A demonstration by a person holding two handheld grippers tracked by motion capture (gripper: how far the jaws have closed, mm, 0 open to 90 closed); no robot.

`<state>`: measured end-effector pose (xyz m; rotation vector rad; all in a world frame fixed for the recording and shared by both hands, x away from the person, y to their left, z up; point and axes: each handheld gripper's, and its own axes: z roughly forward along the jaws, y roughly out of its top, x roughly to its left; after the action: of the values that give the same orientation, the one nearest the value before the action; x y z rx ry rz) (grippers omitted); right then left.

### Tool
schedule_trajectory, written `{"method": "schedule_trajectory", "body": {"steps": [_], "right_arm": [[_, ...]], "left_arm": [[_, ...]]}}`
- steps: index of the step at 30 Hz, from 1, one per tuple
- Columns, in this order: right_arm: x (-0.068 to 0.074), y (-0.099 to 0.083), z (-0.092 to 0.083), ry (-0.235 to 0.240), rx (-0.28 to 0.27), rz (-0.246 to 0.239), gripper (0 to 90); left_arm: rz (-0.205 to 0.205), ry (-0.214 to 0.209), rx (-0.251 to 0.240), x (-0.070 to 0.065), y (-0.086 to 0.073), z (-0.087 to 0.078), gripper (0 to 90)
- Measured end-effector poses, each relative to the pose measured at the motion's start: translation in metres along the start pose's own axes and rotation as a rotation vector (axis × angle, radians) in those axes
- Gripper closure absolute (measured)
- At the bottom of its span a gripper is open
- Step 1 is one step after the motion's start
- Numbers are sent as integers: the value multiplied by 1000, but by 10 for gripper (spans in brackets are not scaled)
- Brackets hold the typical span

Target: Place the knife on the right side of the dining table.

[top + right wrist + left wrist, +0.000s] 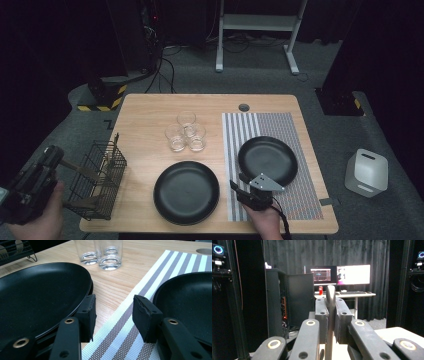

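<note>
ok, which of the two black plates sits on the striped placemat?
The right-hand plate, beside the right gripper; the other black plate lies on bare wood.

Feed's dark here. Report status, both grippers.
Left gripper shut on a utensil handle, lifted beside the wire basket. Right gripper open, empty, low between two black plates. Nothing in the way.

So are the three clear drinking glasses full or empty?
Empty. The three clear drinking glasses stand upright on the wooden table, and the right gripper view shows bare bottoms.
</note>
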<state>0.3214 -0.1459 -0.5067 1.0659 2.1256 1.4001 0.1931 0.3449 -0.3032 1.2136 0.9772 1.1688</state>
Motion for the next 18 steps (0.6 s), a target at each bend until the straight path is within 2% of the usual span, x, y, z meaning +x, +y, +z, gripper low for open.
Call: {"method": "schedule_trajectory", "body": {"steps": [4,10,18], "right_arm": [[2,0,0,-3,1,-4,523],[1,1,0,-10,9,14,500],[4,3,1,-22,16,4,521]], "left_arm": [[1,-4,-1,-2,3,4,833],[7,-15,-6,-5,6,9,833],[14,-61,-17,-20,5,16,833]]}}
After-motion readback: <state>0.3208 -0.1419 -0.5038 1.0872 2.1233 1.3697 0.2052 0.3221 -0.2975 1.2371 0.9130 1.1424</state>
